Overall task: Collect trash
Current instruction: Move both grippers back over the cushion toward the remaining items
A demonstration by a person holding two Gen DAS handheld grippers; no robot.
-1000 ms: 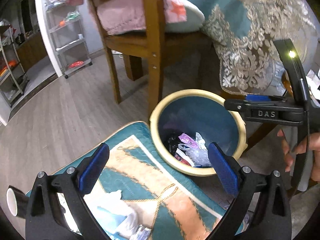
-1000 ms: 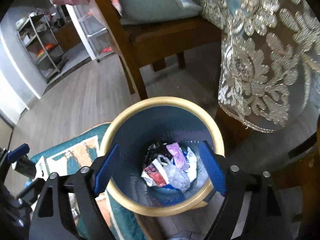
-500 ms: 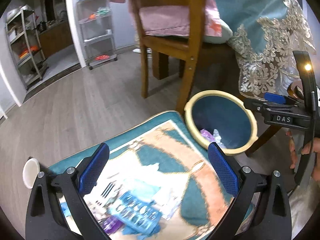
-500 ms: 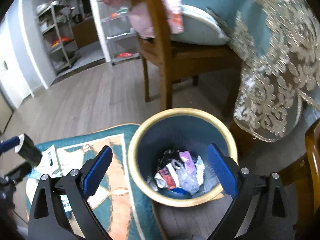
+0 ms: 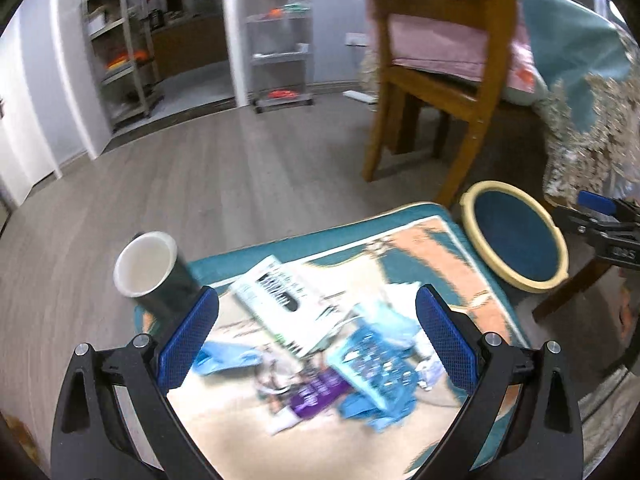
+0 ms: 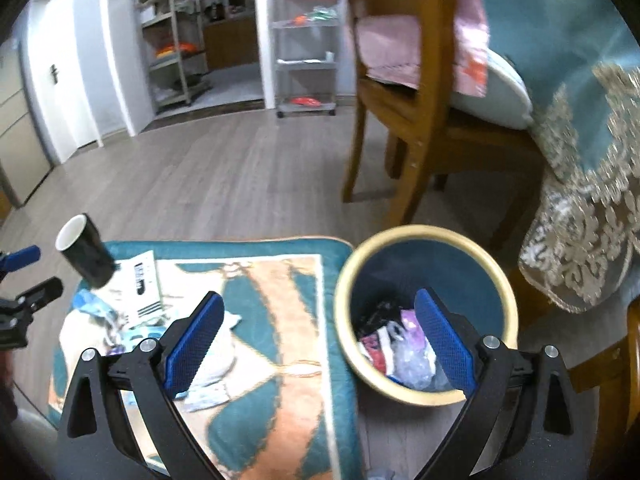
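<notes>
Mostly blurred print — white leaflet (image 5: 280, 300), purple packet (image 5: 316, 394), nothing readable.

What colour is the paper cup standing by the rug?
The cup is black outside and white inside, clearest in the left wrist view.

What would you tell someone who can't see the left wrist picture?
An open left gripper hangs over a rug littered with blue wrappers, a printed leaflet and a black paper cup. A blue bin stands beside the rug.

Teal, peach and cream on grey floor

Patterned rug (image 5: 432, 248); navy bin (image 6: 426, 312), cream rim; black cup (image 5: 156, 276), white inside; gold-laced teal cloth (image 6: 580, 184).
</notes>
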